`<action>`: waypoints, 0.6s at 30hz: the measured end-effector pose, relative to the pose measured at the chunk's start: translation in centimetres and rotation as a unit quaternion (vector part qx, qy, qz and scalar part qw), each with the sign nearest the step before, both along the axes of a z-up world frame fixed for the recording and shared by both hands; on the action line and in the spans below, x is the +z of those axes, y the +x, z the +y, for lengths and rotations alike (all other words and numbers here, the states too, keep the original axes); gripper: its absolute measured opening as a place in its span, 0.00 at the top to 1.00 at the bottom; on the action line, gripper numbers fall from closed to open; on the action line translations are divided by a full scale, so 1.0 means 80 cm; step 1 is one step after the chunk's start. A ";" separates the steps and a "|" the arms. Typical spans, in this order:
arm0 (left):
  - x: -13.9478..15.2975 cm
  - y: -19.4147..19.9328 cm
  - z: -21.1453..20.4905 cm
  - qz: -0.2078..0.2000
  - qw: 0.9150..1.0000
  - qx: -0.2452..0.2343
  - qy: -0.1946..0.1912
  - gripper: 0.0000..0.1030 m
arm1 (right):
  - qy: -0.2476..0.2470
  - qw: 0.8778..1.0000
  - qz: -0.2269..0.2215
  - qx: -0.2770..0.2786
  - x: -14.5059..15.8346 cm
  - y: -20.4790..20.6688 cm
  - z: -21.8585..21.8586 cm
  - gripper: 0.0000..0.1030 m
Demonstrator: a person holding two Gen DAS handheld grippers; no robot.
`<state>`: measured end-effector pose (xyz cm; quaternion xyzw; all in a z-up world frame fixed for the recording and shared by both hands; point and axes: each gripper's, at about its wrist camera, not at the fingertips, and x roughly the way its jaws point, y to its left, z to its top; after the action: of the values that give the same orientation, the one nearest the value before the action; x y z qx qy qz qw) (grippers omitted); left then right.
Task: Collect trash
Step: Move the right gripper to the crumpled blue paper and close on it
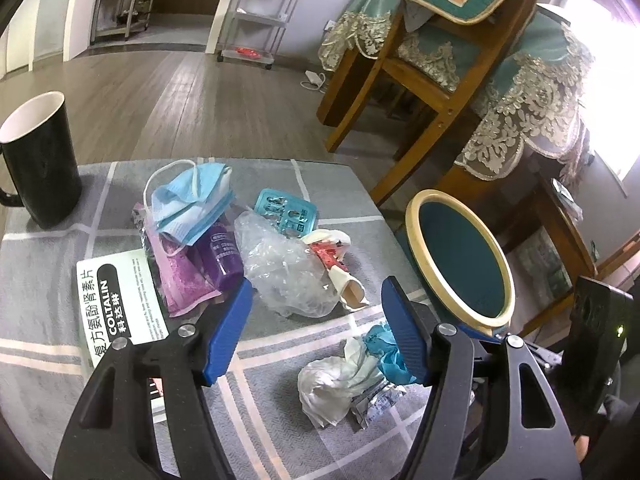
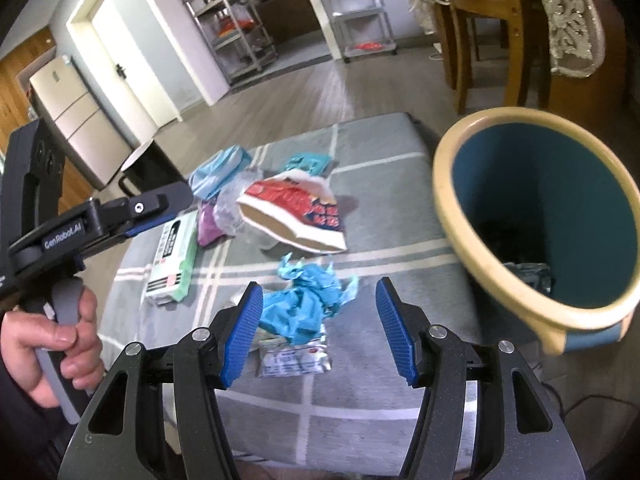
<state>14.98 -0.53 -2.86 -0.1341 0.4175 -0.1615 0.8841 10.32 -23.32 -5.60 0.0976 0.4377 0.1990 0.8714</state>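
Now, table: we see litter spread over the grey checked tablecloth; every place below is given from the teal waste bin at the table's right edge.
Black mug: farthest left of the bin, upright, not trash by our reading.
Coltalin box: far left of the bin, flat; we judge it light and stiff, best pinched across a thin edge.
Face masks: left of the bin, heaped on purple packets; soft, limp, grab a fold.
Clear plastic bag: nearer the bin, crinkly and slippery; take a bunched part.
Red-and-white carton: left of the bin, open-ended, light, crushable; grip across its flat sides.
Blue crumpled wad: closest to the bin, atop white tissue and a foil sachet; soft, squeezes small.
Left gripper: fingers apart, empty, above the litter.
Right gripper: fingers apart, nothing held, wad lying between them.
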 end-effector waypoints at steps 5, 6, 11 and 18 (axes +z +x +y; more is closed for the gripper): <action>0.001 -0.001 -0.006 -0.003 1.000 -0.009 -0.006 0.39 | -0.003 1.000 0.006 0.009 -0.006 0.002 0.010 0.41; 0.001 -0.001 -0.010 -0.004 1.000 -0.016 -0.007 0.43 | -0.002 1.000 0.008 0.009 -0.008 0.003 0.012 0.41; 0.005 0.000 -0.029 -0.012 0.999 -0.042 -0.005 0.50 | 0.005 1.000 0.027 0.015 -0.022 0.009 0.017 0.41; -0.005 0.023 -0.050 0.009 0.999 -0.047 0.005 0.57 | 0.019 0.998 0.049 0.025 -0.033 0.009 0.019 0.44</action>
<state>16.85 -4.53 -3.24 -0.1110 0.4320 -0.1997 0.8725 11.05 -21.84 -8.27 0.1126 0.4787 0.2236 0.8415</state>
